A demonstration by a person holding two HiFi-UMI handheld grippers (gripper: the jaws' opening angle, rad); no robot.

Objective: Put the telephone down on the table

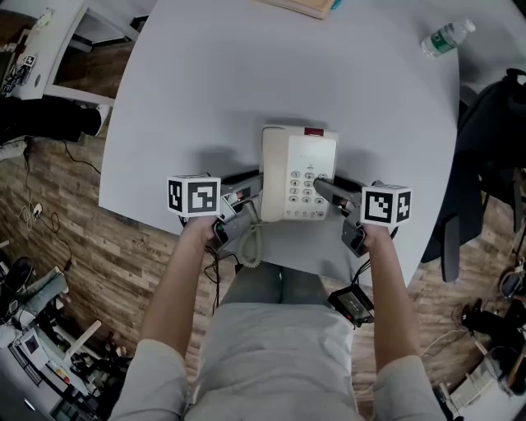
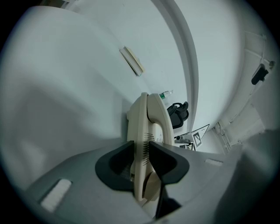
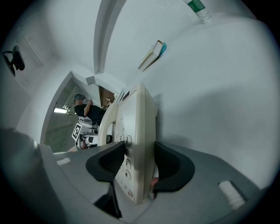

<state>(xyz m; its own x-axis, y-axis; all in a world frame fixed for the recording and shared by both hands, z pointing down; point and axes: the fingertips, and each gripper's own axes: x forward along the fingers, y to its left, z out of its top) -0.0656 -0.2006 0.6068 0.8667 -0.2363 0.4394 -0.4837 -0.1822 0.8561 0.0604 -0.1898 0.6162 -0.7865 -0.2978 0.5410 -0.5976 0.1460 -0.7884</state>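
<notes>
Gripping from opposite sides, the left gripper and the right gripper each have both jaws clamped on an edge of the cream telephone. Its handset is on the cradle and its coiled cord trails toward the person. The telephone is over the near part of the grey table; whether it touches the top is unclear. Farther off, a water bottle lies at the right and a book at the far edge.

Water bottle, thin book
</notes>
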